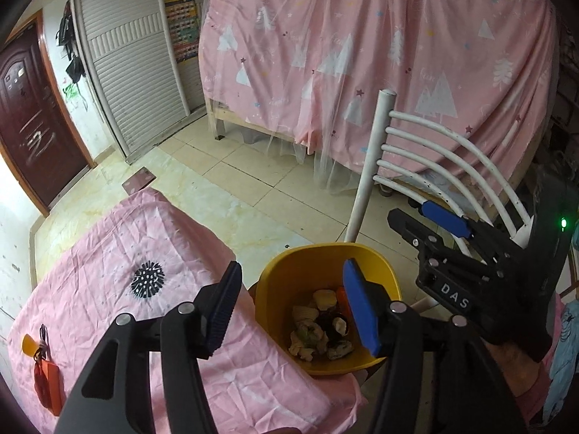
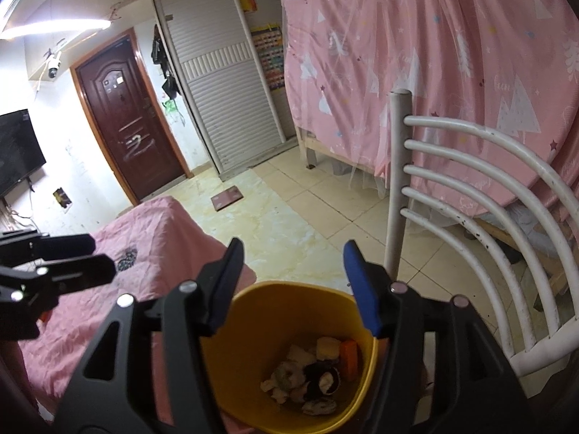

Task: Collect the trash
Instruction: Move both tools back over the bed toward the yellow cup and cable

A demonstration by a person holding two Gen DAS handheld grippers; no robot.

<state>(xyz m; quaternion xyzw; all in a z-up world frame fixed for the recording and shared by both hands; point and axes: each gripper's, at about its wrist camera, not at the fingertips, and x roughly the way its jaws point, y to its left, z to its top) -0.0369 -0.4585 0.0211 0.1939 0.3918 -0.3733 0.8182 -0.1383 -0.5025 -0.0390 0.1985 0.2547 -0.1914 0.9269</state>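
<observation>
Left wrist view: pink-clothed table [image 1: 119,253] at left, white slatted chair [image 1: 427,152] at right, yellow bin [image 1: 325,253] between them beside the table's edge. Heaped in the bin's bottom, crumpled trash [image 1: 320,332]. Above it, left gripper [image 1: 289,300] with jaws spread wide, holding nothing. At right, right gripper [image 1: 427,217], likewise parted and empty, over the bin [image 2: 289,289].

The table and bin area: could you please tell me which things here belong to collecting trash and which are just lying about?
Job:
yellow bin
scraps in the bin
left gripper, open
right gripper, open

Lying about:
spiky ball
orange tag on the table
white chair
</observation>
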